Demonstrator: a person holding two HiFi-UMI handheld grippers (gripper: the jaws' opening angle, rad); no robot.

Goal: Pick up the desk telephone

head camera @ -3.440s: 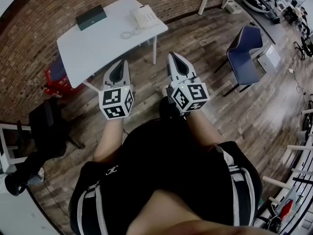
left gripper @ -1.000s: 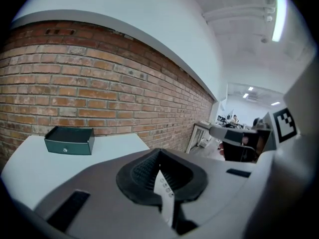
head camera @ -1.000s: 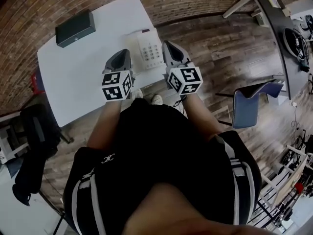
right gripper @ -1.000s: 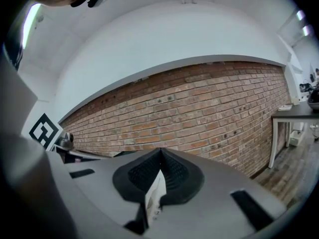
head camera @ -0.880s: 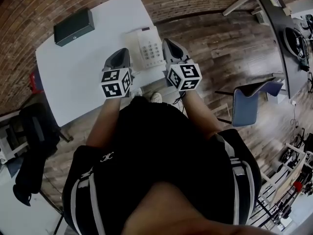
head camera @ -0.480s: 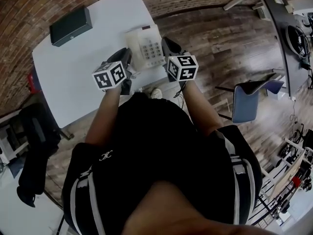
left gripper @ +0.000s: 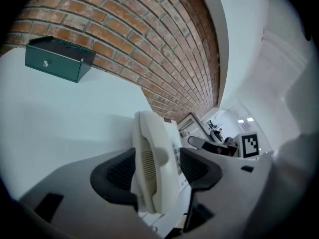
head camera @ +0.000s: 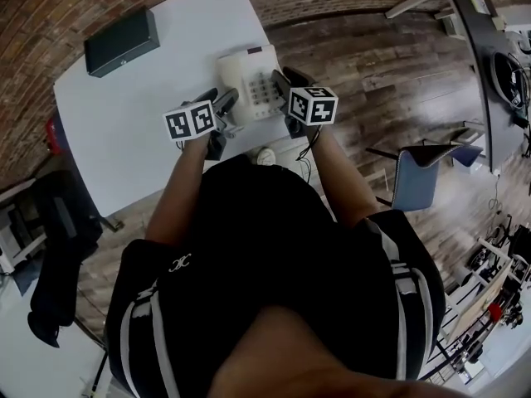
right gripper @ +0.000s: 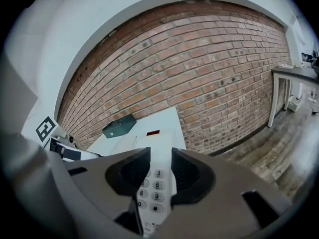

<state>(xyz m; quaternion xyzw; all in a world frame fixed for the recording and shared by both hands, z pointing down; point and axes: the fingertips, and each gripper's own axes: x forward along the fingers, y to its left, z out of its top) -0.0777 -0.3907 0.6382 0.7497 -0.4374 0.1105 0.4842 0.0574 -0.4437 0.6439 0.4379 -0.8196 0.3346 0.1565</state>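
Nearest to me, my forearms reach toward 12 o'clock, each ending in a marker cube. My left tongs (head camera: 217,104) and right tongs (head camera: 284,85) point forward and down at the near end of the phone (head camera: 249,85).

The phone is cream-white and lies flat on the white surface (head camera: 141,114), close to its near right corner, straight ahead of me.

In the left gripper view my left tongs (left gripper: 157,166) have just been opening and now stand wide. The handset (left gripper: 152,158) runs between the two dark pads. The pad at 9 o'clock is right against it, though I cannot tell whether it touches. At 3 o'clock a gap shows before the other pad. Nothing is clamped.

In the right gripper view my right tongs (right gripper: 160,168) have also just been opening. They straddle the right edge of the phone, with the keypad (right gripper: 152,185) showing between the pads. I see no squeeze there, so they are open too.

Farther on, at about 10 o'clock from the phone, a dark green box (head camera: 122,41) sits well apart from it on the surface's far part. Behind that rises the brick wall (right gripper: 199,73).

Off at 3 o'clock a blue chair (head camera: 419,177) stands on the wood floor (head camera: 373,81).
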